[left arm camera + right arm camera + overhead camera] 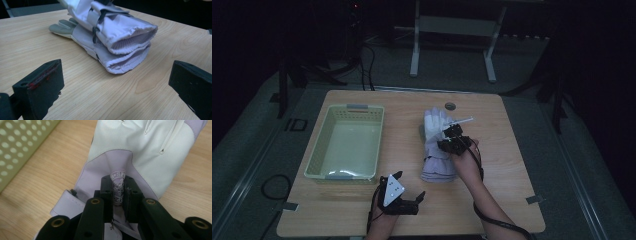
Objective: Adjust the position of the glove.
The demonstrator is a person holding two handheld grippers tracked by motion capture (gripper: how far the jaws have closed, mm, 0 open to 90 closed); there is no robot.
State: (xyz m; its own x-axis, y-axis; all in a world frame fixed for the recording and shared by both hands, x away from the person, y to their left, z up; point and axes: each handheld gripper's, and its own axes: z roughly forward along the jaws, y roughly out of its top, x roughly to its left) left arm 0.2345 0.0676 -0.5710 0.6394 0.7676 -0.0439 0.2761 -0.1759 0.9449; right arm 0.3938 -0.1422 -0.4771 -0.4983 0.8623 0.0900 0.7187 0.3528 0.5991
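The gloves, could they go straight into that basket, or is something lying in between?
Nothing visible lies between them: bare table separates the gloves, pinched by the right gripper, from the basket on their left.

— What is being handled?
— A pair of pale lilac and white fabric gloves [438, 145], stacked one on the other, flat on the wooden table [512, 165] right of its middle, fingers toward the far edge, ribbed cuffs open toward the near edge.
— Their state?
— The top glove's lilac back fabric is pinched up into a fold.
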